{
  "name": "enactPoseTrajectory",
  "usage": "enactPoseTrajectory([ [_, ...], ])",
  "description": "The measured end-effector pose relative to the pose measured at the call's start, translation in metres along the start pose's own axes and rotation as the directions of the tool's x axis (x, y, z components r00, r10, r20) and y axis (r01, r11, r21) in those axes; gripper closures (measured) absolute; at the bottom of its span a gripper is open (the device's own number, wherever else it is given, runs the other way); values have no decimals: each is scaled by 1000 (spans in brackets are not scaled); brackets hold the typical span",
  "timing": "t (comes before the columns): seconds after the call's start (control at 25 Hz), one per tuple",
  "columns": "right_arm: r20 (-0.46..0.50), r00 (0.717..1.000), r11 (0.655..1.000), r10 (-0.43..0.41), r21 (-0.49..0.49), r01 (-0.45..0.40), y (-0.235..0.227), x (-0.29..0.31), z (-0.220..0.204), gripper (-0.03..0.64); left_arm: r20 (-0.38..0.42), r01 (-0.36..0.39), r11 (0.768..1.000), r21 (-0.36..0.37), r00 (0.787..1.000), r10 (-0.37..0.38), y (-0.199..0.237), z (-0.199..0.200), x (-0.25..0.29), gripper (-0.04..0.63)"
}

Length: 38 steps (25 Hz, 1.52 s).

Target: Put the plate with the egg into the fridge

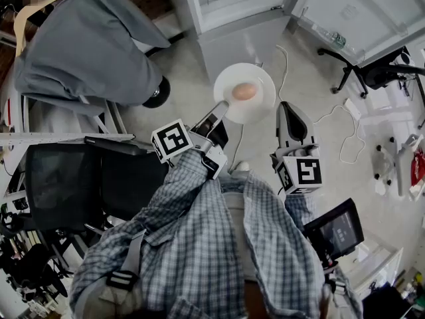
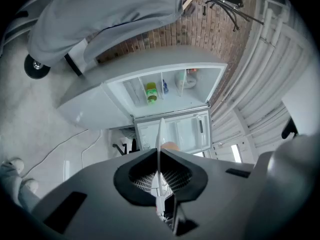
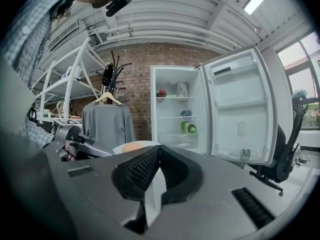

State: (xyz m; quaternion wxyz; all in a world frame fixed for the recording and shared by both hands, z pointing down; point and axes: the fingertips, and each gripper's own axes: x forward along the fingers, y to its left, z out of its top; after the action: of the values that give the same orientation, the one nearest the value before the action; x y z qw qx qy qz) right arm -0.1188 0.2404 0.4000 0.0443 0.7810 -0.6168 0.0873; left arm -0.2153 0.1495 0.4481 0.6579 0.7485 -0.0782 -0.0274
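A white plate (image 1: 260, 82) carrying a brown egg (image 1: 244, 91) is held level above the floor in front of the open fridge (image 1: 232, 8). My left gripper (image 1: 221, 106) is shut on the plate's near-left rim. In the left gripper view the plate (image 2: 160, 129) runs edge-on between the jaws, and the egg (image 2: 170, 145) peeks out beside it. My right gripper (image 1: 284, 105) is shut and empty, just right of the plate's rim. The right gripper view shows the plate (image 3: 146, 144), the egg (image 3: 132, 146) and the fridge (image 3: 176, 109) with its shelves ahead.
The fridge door (image 1: 362, 8) swings open to the right. A green bottle (image 3: 188, 127) lies on a fridge shelf. A grey garment on a hanger (image 1: 86, 45) hangs at the left, a black chair (image 1: 66, 185) below it. An office chair (image 1: 372, 72) and a white cable (image 1: 345, 138) are at the right.
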Motion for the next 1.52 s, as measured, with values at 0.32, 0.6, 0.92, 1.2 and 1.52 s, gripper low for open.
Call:
enactPoseTrajectory([
  [0.32,-3,1000,1000,-24,-1,24,6,2,1,609,-12,-17,1000,3,1000,17,5,8,-7,578],
  [0.6,-8,999,999,-50,1,50,18,4,-1,609,-28,-31,999,14,999,31,11,18,-17,578],
  [0.92,-6,997,997,-78,-2,78,31,6,-1,609,-39,-7,1000,-1,999,7,13,31,-27,578],
  [1.2,-15,996,996,-91,-16,91,41,7,-2,609,-32,4,1000,-5,999,-5,15,42,-39,578],
  [1.52,-7,996,995,-91,-30,91,51,5,0,609,-7,10,999,-32,1000,-10,20,51,-51,578],
])
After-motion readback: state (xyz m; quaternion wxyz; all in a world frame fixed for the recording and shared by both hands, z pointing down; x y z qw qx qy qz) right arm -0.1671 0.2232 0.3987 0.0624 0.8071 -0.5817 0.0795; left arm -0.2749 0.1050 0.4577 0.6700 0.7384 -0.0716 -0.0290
